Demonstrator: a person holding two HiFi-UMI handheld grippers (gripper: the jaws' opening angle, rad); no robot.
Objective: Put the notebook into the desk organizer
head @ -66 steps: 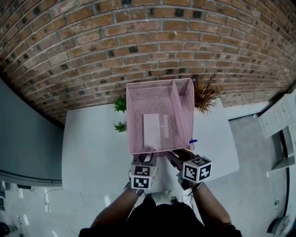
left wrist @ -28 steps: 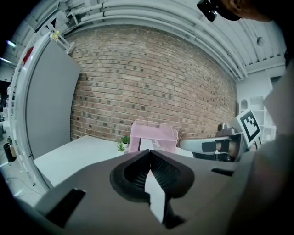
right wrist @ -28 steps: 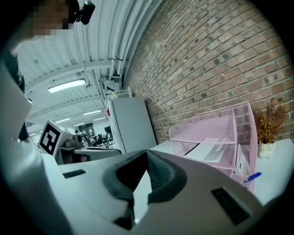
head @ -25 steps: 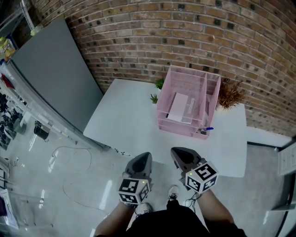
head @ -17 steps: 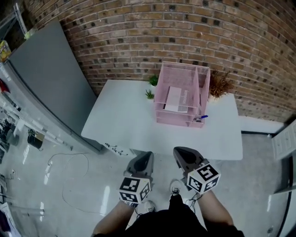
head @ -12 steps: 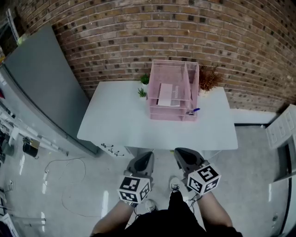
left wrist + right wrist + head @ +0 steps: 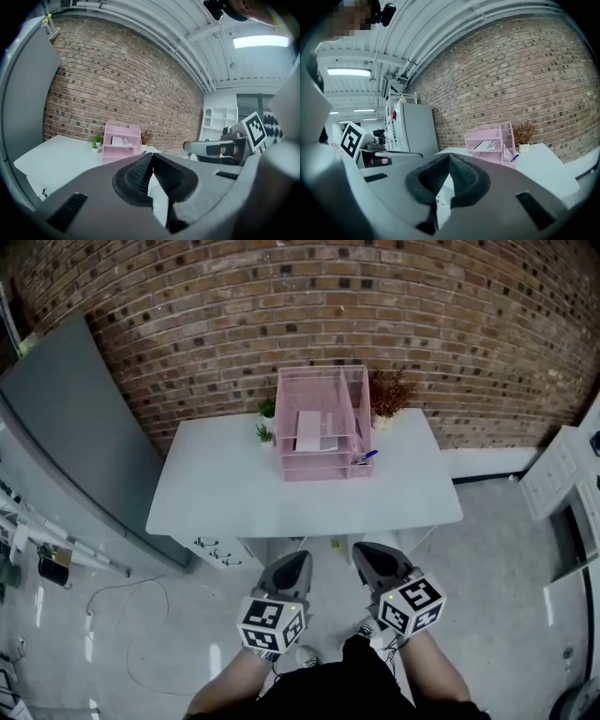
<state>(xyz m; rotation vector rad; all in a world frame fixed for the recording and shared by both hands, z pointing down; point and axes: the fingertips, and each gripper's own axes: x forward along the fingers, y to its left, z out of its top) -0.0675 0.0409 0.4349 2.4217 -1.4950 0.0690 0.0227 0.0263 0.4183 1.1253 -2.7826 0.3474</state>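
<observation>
A pink mesh desk organizer (image 7: 319,423) stands at the back of the white table (image 7: 225,493), against the brick wall. The white notebook (image 7: 310,430) lies inside its upper tray, and shows there in the left gripper view (image 7: 123,141) and the right gripper view (image 7: 485,145). My left gripper (image 7: 292,563) and right gripper (image 7: 367,557) hang over the floor, well short of the table's front edge. Both are shut with nothing between the pads, seen in their own views (image 7: 151,161) (image 7: 449,161).
A blue pen (image 7: 366,456) sticks out of the organizer's right side. Small green plants (image 7: 264,420) stand left of it and a dried brown plant (image 7: 389,390) right. A grey cabinet (image 7: 66,427) stands left of the table. White shelving (image 7: 562,474) is at the right; cables (image 7: 122,606) lie on the floor.
The view has backed away from the table; the organizer now looks smaller and farther off. Both grippers stay shut and empty, now over the floor instead of at the table's edge.
</observation>
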